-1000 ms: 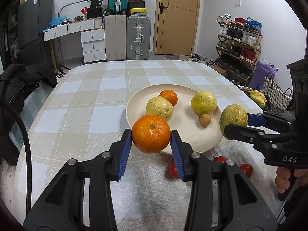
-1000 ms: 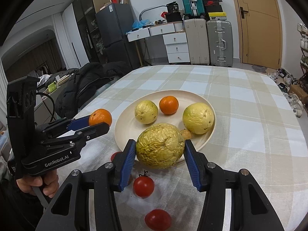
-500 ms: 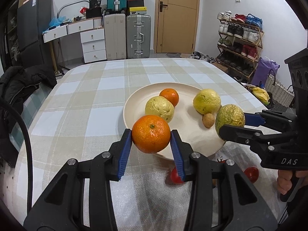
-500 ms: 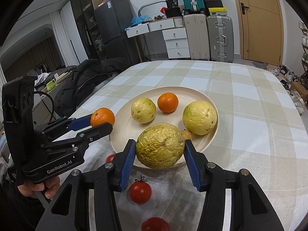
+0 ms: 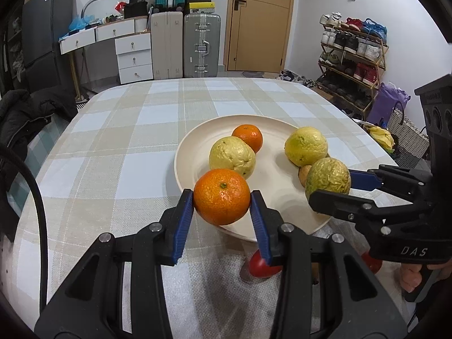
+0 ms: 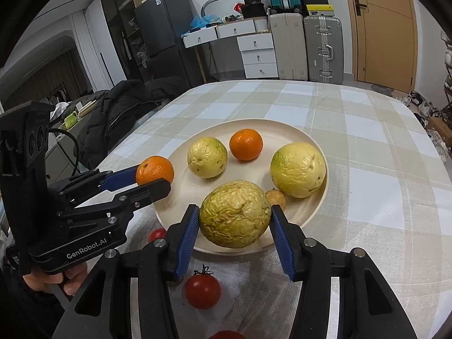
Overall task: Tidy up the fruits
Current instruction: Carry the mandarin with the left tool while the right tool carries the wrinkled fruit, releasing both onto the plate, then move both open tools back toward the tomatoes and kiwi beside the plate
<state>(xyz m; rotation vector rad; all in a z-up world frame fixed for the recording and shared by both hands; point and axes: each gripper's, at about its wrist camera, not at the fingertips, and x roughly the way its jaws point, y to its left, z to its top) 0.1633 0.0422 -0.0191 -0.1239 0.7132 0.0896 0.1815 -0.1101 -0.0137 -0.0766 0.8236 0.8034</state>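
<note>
Both grippers closed on fruit, held side by side.

L gripper (image 5: 222, 201) is clamped on an orange (image 5: 222, 196), blue pads pressed to both sides, fingers pointed fwd. R gripper (image 6: 235, 220) is clamped on a wrinkled yellow-green fruit (image 6: 235, 214) w/ pads at either flank. Each handle is gripped from below by a hand: L hand (image 6: 53, 279), R hand (image 5: 418, 275), only partly seen.
</note>
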